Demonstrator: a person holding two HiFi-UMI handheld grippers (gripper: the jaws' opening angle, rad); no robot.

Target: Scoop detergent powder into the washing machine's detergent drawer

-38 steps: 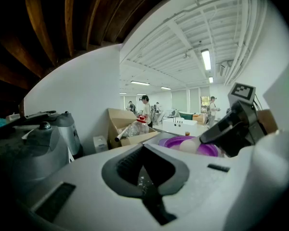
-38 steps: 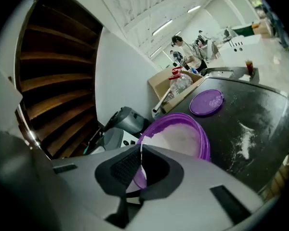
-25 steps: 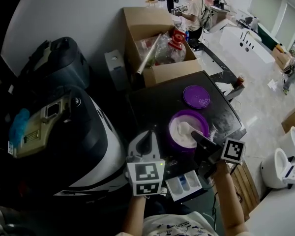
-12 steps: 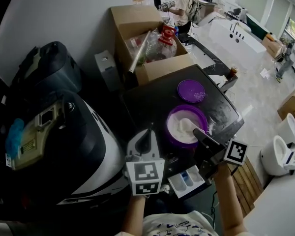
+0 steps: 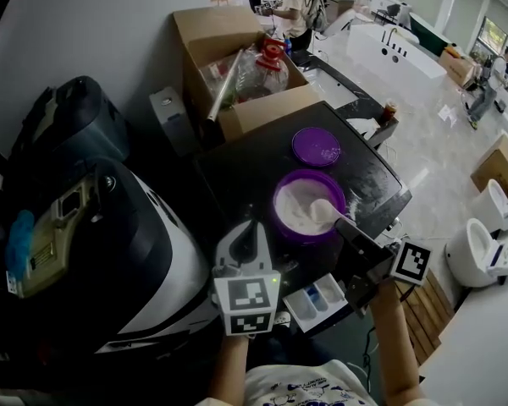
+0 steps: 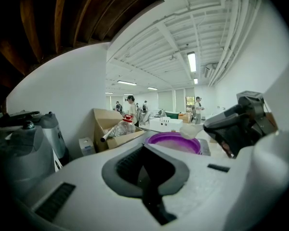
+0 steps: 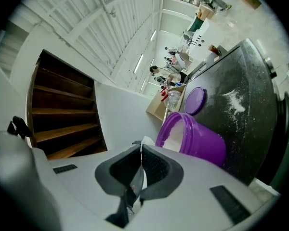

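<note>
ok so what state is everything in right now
tub: open, powder inside
lid: off, lying behind the tub
scoop: held over the tub
drawer: pulled out
left gripper: shut, empty
right gripper: shut on scoop

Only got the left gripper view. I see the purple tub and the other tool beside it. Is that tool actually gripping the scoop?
Observer: Yes. In the right gripper view the right tool is shut on the thin white handle of the scoop.
Operator: Where's the drawer? Not in my feed.
Observer: In the head view the drawer is pulled out at the machine's front, nearer the person than the tub.
Operator: Lid?
Observer: The lid is off. It lies flat on the machine top, on the far side of the tub.
</note>
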